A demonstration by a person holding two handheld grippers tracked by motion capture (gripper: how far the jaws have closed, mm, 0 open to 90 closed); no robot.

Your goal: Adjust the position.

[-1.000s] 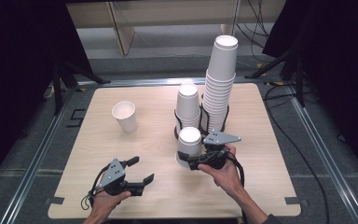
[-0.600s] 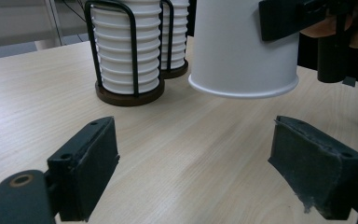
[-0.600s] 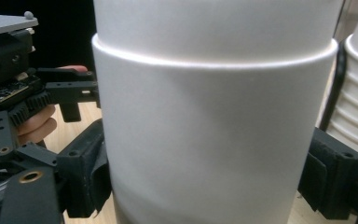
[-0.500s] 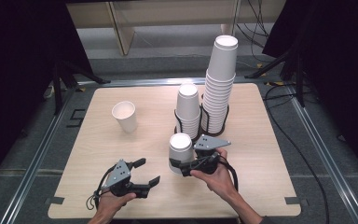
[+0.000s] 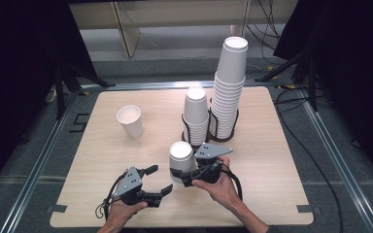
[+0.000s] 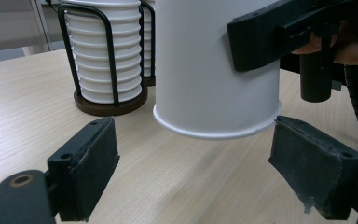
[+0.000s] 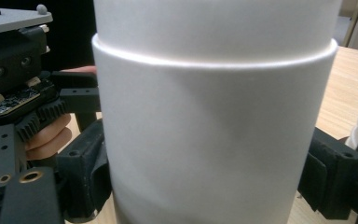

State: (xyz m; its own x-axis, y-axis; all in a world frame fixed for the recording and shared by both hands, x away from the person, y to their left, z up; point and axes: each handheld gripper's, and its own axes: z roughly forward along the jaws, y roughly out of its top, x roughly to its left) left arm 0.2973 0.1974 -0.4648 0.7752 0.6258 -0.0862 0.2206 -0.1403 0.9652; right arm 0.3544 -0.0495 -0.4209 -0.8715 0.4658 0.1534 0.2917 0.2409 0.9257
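Note:
An upside-down white paper cup (image 5: 181, 158) hangs just above the table (image 5: 102, 194), with my right gripper (image 5: 180, 175) shut on its lower wall. In the right gripper view the cup (image 7: 214, 140) stands between both jaws, and a rolled rim line crosses it near the top. My left gripper (image 5: 160, 178) lies at the front of the table, open, pointing toward the cup. In the left gripper view the cup's rim (image 6: 214, 126) floats just beyond the spread jaws of my left gripper (image 6: 193, 168), touching neither.
A tall stack of cups (image 5: 229, 87) and a shorter one (image 5: 195, 114) stand upside down in a black wire holder (image 5: 209, 138) behind the held cup. A single upright cup (image 5: 130, 120) stands at the left. The table's front edge is close to both hands.
My right gripper has carried the cup leftward and toward the front, closer to the left gripper. The left gripper has hardly moved.

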